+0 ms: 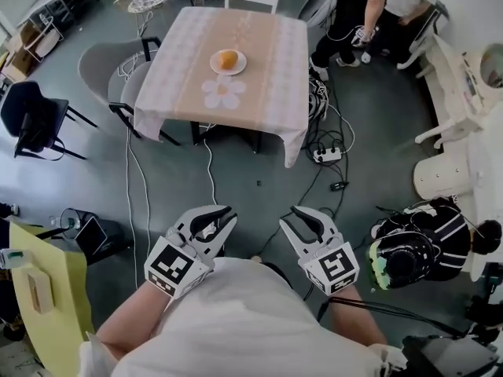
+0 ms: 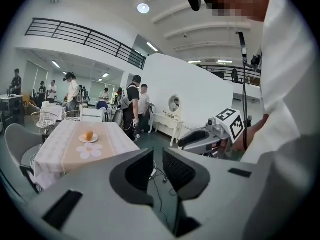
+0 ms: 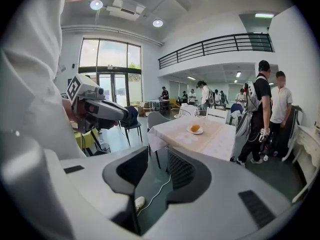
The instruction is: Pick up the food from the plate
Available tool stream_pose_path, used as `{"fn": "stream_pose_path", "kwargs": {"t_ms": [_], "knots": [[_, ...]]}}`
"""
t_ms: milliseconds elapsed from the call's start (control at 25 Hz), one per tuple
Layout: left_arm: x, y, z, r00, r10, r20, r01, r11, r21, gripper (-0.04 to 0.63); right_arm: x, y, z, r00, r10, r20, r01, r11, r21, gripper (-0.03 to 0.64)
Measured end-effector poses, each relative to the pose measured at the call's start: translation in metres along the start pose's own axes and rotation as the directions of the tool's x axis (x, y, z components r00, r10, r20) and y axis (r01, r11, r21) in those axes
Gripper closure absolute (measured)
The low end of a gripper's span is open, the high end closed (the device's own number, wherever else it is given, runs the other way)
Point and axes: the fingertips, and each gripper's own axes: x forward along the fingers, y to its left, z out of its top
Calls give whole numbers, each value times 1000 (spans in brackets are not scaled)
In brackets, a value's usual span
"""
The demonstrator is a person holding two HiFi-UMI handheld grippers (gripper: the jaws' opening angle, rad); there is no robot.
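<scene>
An orange-brown piece of food (image 1: 228, 59) lies on a small white plate (image 1: 239, 69) on a table with a pale cloth (image 1: 267, 93), far ahead of me across the floor. The food also shows small in the left gripper view (image 2: 89, 135) and in the right gripper view (image 3: 195, 128). My left gripper (image 1: 222, 220) and right gripper (image 1: 288, 217) are held side by side close to the body, well short of the table. Each shows a narrow gap between its jaws, left gripper (image 2: 158, 156) and right gripper (image 3: 165, 156), with only floor behind.
Grey chairs (image 1: 106, 65) stand at the table's left and a dark chair (image 1: 31, 120) further left. Cables and a power strip (image 1: 326, 154) lie on the floor by the table's right. People (image 1: 369, 14) stand beyond it. A bag with a helmet (image 1: 413, 250) sits at my right.
</scene>
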Motion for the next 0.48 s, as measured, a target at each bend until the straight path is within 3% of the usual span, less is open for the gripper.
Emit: {"fn": "stream_pose_path", "kwargs": {"t_ms": [240, 480], "knots": [[-43, 103, 15, 999, 20, 25, -20, 1000, -6, 529, 103, -14, 60, 1000, -27, -15, 26, 998, -48, 485], [-65, 168, 14, 999, 23, 27, -22, 1000, -21, 523, 178, -24, 94, 998, -40, -47, 36, 996, -80, 479]]}}
